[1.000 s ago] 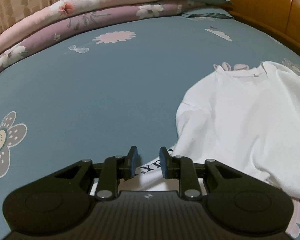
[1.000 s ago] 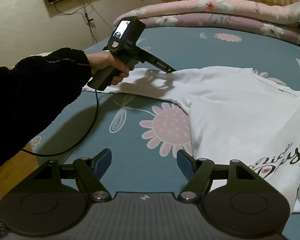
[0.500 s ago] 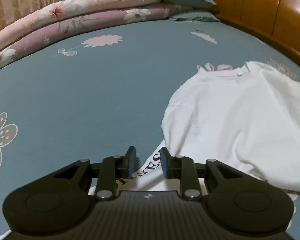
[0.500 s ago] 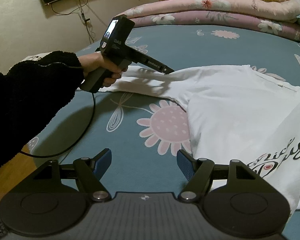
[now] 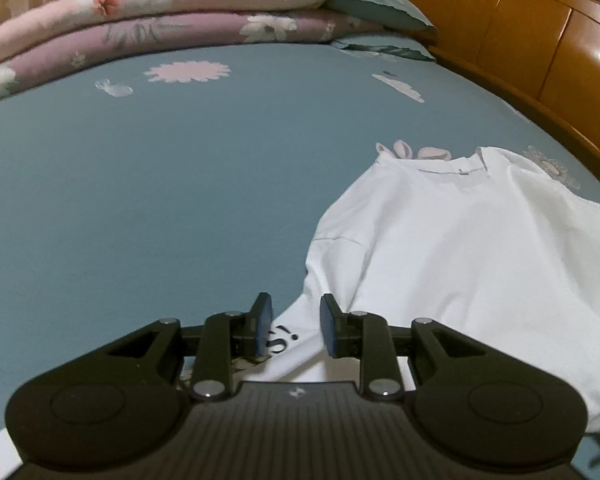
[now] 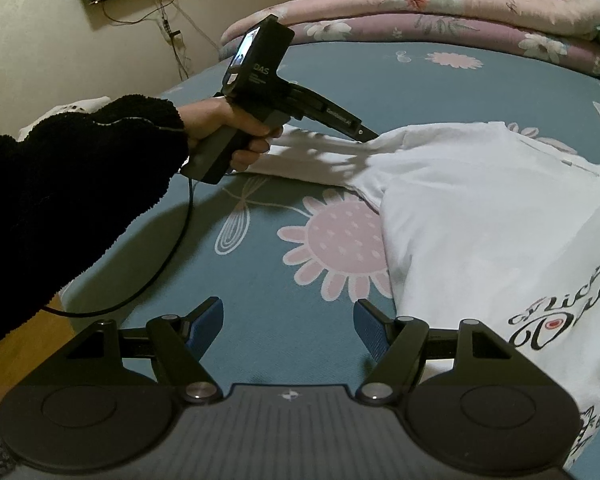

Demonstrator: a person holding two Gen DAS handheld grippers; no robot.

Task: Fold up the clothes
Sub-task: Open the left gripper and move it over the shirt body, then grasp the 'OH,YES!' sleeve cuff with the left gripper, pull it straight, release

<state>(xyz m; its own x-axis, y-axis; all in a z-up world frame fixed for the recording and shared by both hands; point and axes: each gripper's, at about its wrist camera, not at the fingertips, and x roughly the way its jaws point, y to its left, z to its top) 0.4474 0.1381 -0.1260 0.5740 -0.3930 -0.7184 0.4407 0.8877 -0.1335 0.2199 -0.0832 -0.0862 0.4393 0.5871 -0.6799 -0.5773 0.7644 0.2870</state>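
Observation:
A white T-shirt (image 5: 460,248) with a black print lies partly folded on the teal flowered bed sheet (image 5: 160,200). My left gripper (image 5: 296,322) is low over the shirt's near edge. Its jaws stand narrowly apart, and printed cloth shows in the gap and beneath the pads. In the right wrist view a hand holds that left gripper (image 6: 366,133), whose tip rests at the shirt's (image 6: 480,208) far left fold. My right gripper (image 6: 288,320) stands wide open above bare sheet, with the shirt's printed part just to its right.
Folded pink and mauve quilts (image 5: 140,12) and a teal pillow (image 5: 376,8) line the far side of the bed. A wooden headboard (image 5: 540,52) runs along the right. A black fleecy sleeve (image 6: 60,184) and a cable (image 6: 172,264) cross the bed's left corner.
The left wrist view has swung towards the headboard, so the shirt now sits further left in it and the print has slid under the left pad. The right gripper has stayed put.

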